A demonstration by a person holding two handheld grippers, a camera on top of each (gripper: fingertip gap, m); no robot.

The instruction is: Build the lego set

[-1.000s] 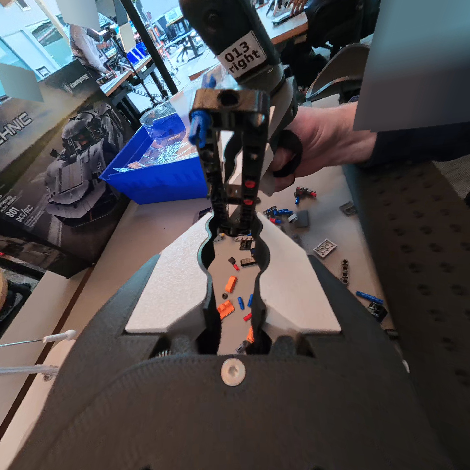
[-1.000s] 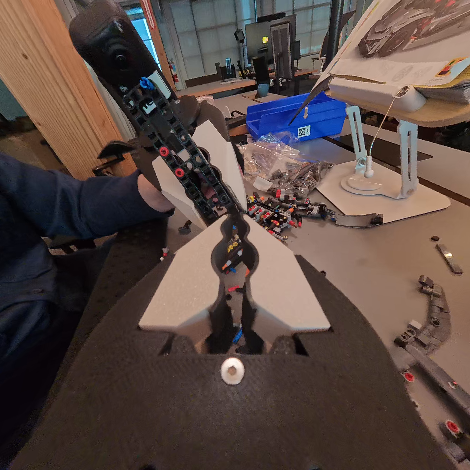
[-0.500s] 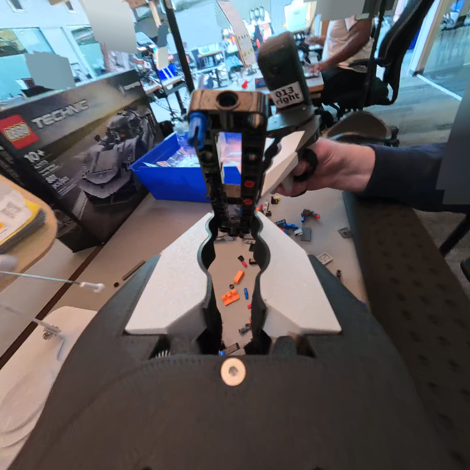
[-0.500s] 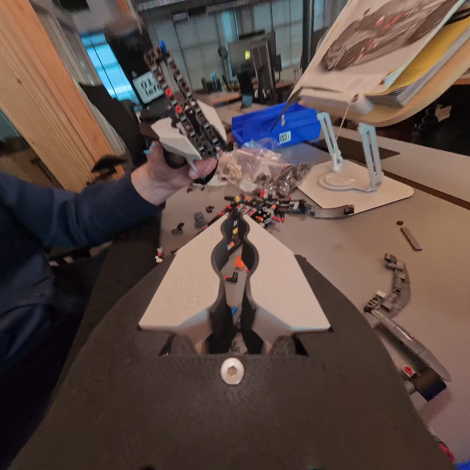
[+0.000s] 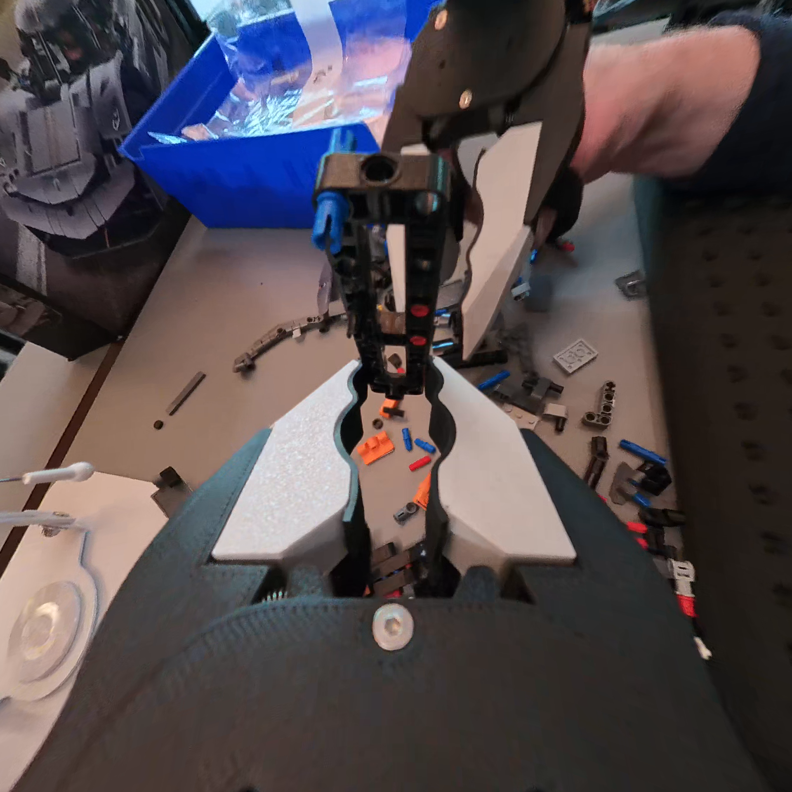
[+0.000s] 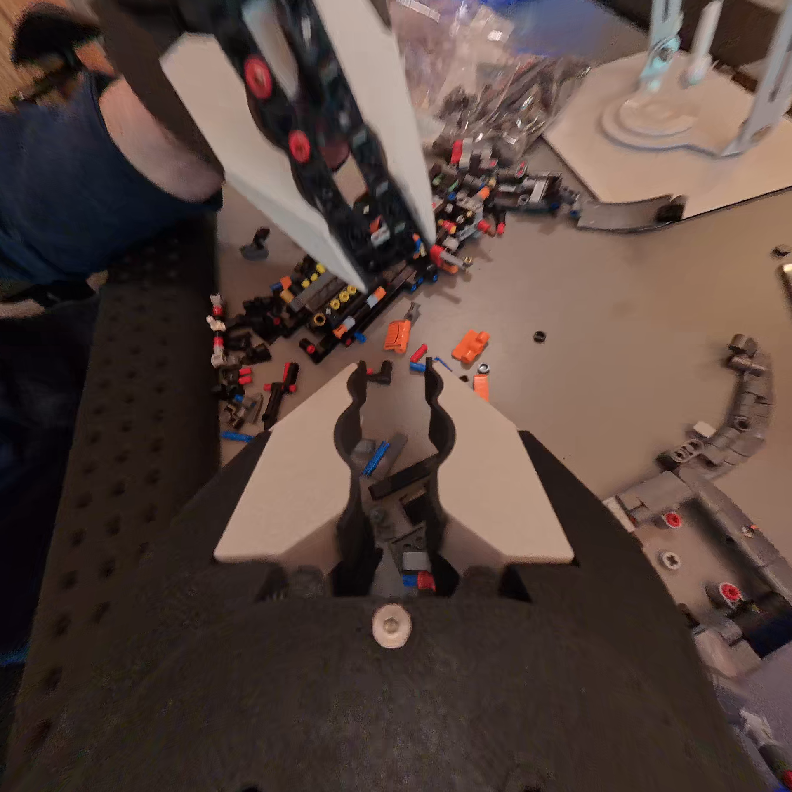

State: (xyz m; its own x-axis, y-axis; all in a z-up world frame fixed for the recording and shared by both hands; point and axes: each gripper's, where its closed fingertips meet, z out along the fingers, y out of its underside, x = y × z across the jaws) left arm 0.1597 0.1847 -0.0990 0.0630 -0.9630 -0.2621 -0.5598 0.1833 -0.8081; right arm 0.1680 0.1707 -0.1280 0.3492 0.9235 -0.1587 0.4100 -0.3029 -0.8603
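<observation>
My left gripper (image 5: 394, 375) is shut on the lower end of a black Technic frame (image 5: 377, 257), which stands up from the tips. The frame carries a blue pin (image 5: 328, 218) near its top and two red pins (image 5: 418, 325) on one beam. My right gripper (image 6: 394, 368) is open and empty, low over loose pieces on the grey table (image 6: 600, 308): an orange piece (image 6: 469, 345), a red pin (image 6: 418, 353), a small black elbow piece (image 6: 381, 372). In the right wrist view the left gripper (image 6: 398, 268) and the frame (image 6: 317, 141) hang at the top. One white right-gripper finger (image 5: 493, 265) shows behind the frame.
A pile of small parts (image 6: 325, 308) lies below the left gripper. A grey curved assembly (image 6: 737, 420) lies at the right. A parts bag (image 6: 493, 85), a book-stand base (image 6: 664, 124), a blue bin (image 5: 240, 180) and the set box (image 5: 64, 128) stand behind. A black perforated mat (image 5: 728, 343) borders the table. Spacing between my two grippers at the tips: around 4 cm. My right gripper's tips are some 7 cm from the small black elbow piece (image 6: 381, 372).
My right gripper has left the frame, dropped toward the loose pieces on the table and opened. My left gripper has tipped down toward the table, still holding the frame.
</observation>
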